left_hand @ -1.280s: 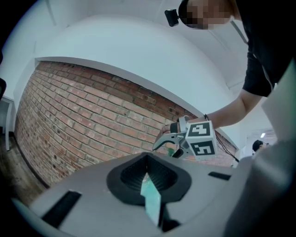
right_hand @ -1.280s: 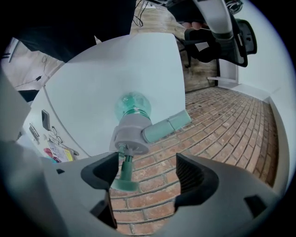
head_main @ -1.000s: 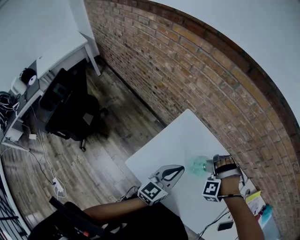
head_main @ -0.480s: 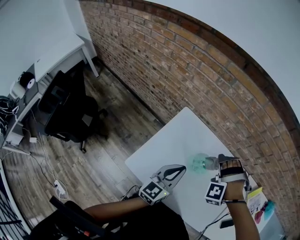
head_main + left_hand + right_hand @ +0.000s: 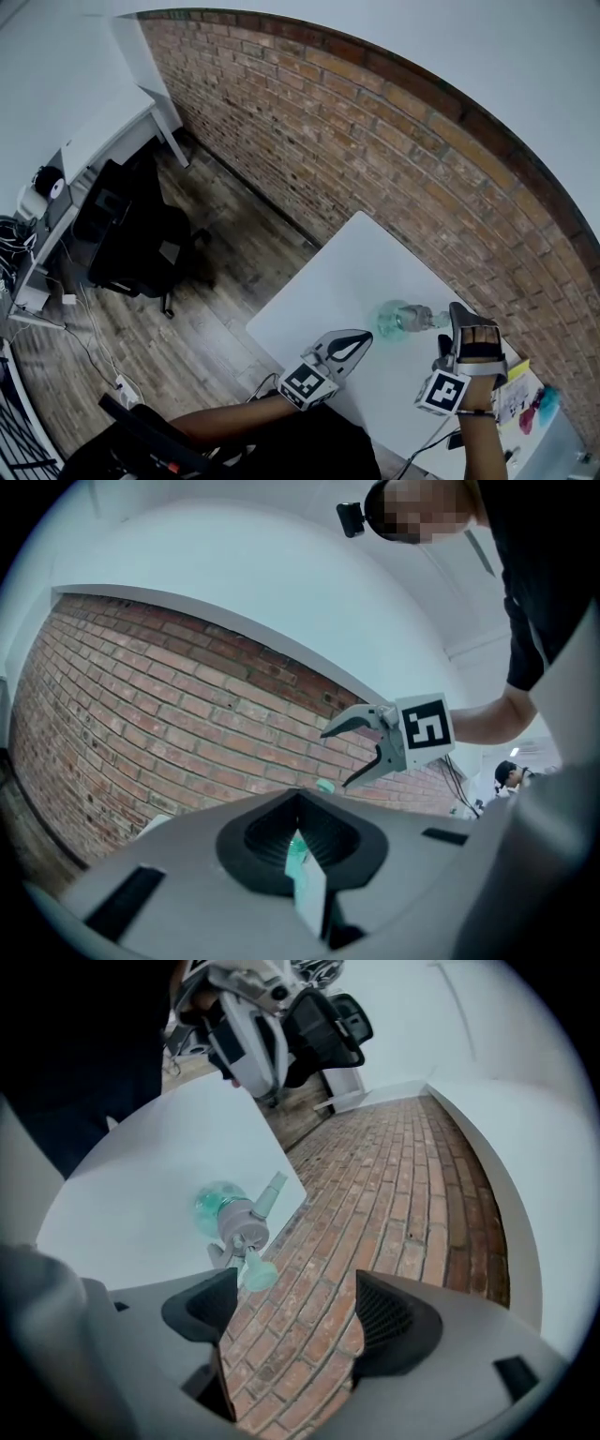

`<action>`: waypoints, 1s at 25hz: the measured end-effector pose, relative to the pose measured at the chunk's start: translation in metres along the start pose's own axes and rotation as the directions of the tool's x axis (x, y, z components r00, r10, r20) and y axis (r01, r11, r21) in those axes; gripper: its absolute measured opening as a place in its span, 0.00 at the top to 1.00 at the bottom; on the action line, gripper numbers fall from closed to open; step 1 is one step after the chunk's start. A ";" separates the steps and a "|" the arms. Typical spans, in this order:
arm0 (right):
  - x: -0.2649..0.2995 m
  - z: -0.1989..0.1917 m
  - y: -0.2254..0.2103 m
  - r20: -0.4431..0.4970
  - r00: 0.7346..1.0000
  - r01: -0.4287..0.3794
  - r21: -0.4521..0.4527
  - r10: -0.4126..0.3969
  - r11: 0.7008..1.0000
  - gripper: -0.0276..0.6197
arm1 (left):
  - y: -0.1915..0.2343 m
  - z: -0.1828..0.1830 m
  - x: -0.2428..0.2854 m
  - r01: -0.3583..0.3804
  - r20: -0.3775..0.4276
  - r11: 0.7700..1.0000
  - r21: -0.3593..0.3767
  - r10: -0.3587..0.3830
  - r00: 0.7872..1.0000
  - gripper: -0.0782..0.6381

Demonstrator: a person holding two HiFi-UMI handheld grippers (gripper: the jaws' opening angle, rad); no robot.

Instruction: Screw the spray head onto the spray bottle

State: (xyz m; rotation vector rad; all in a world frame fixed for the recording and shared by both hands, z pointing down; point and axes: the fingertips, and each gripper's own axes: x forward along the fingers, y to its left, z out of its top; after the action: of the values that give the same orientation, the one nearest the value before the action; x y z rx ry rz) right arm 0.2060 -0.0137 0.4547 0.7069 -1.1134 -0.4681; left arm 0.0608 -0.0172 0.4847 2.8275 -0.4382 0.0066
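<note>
1. Spray bottle [image 5: 214, 1206]: translucent teal, standing upright on the white table [image 5: 337, 281], near the table edge that faces the brick wall [image 5: 375, 141]
2. Spray head [image 5: 242, 1232]: grey body with a pale teal trigger and a grey nozzle. It sits on top of the bottle's neck. The views do not show how far it is threaded on
3. Right gripper [image 5: 300, 1321]: jaws wide apart, nothing gripped. In the right gripper view only the brick wall shows between the two black pads. The bottle and its head lie ahead of the left pad, outside the gap and clear of both pads
4. Right gripper, position: raised above the table and angled down towards the bottle. In the head view it is just beside the spray head, on the side away from the left gripper
5. Left gripper [image 5: 302, 850]: jaws fully together and pointing level. A pale teal strip shows at the seam between them; what it is cannot be told
6. Left gripper, position: over the near part of the table, well apart from the bottle
7. Surroundings: a wooden floor [image 5: 216, 272], a black office chair [image 5: 131, 230] and a white desk [image 5: 103, 122] lie to the left of the table
</note>
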 end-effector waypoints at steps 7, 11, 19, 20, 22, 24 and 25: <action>-0.021 -0.014 -0.014 0.044 0.980 0.189 0.133 -0.196 0.973 0.35 | -0.007 -0.002 0.008 -0.001 -0.010 1.000 0.011 0.001 1.000 0.89; -0.032 -0.024 -0.010 0.067 0.968 0.207 0.338 -0.244 0.918 0.37 | -0.011 -0.002 0.014 -0.004 -0.024 1.000 0.019 0.005 1.000 0.89; -0.075 -0.029 -0.009 0.147 0.876 0.215 0.733 -0.460 0.645 0.84 | -0.012 0.005 0.022 -0.055 -0.015 0.997 0.053 0.056 0.998 0.89; -0.075 -0.029 -0.006 0.149 0.870 0.178 0.794 -0.470 0.582 0.86 | -0.012 0.007 0.024 -0.061 -0.012 0.996 0.062 0.062 0.998 0.89; -0.074 -0.031 0.000 0.152 0.864 0.090 0.891 -0.480 0.444 0.92 | -0.016 0.010 0.028 -0.071 -0.006 0.995 0.075 0.071 0.997 0.89; -0.071 -0.032 0.008 0.161 0.859 0.001 0.949 -0.486 0.316 0.95 | -0.020 0.013 0.031 -0.079 0.002 0.993 0.087 0.079 0.997 0.89; -0.070 -0.033 0.011 0.168 0.853 -0.043 0.966 -0.494 0.255 0.95 | -0.023 0.014 0.032 -0.084 0.008 0.992 0.092 0.083 0.996 0.89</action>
State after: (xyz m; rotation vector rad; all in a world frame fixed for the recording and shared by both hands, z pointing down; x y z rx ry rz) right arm 0.2098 0.0496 0.4090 1.9906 -1.7559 -0.1307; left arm 0.0978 -0.0098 0.4662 2.8978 -0.5712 0.0389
